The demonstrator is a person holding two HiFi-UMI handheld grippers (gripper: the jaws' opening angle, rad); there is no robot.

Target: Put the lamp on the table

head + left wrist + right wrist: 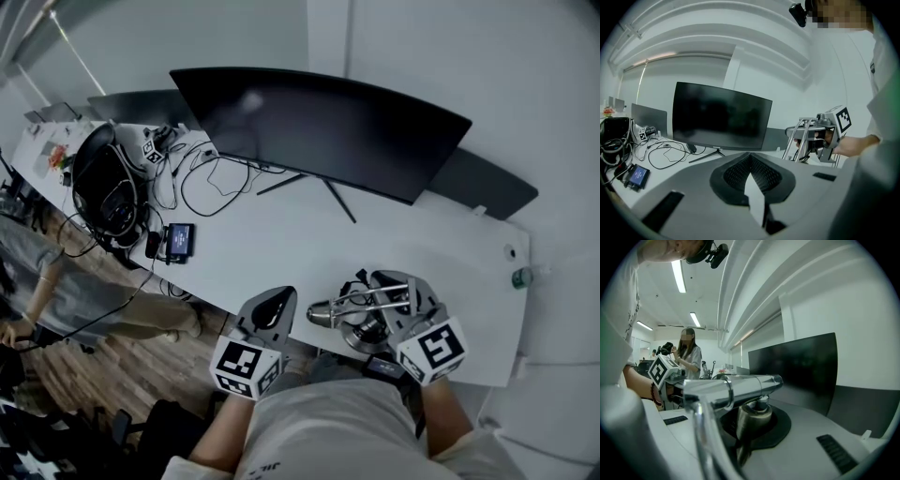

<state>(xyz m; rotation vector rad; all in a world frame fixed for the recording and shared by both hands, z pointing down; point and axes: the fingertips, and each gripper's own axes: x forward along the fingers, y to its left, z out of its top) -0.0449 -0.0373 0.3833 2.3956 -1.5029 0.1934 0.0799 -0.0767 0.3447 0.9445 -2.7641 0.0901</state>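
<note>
- Lamp [361, 314]: chrome, folded, its head bar lying level above a round base. It is over the near edge of the desk [281, 234], right of middle, in the right gripper's hold. Cannot tell whether the base touches the desk.
- Far left corner of the desk: black bag [103, 183], with loose cables [202, 178] spread just beside it toward the middle.
- Near edge, left part: small device [179, 240] with a blue screen, lying flat.
- Far edge, middle: wide dark monitor [319, 127] on a thin-legged stand, screen off.
- Left gripper [278, 298]: over the near edge, just left of the lamp and apart from it. Jaws meet at the tips; nothing between them.
- Right gripper [757, 416]: jaws drawn in as far as they go, clamped on the lamp's upright stem just above the base. The head bar crosses in front of its camera, and its marker cube sits toward the person.
</note>
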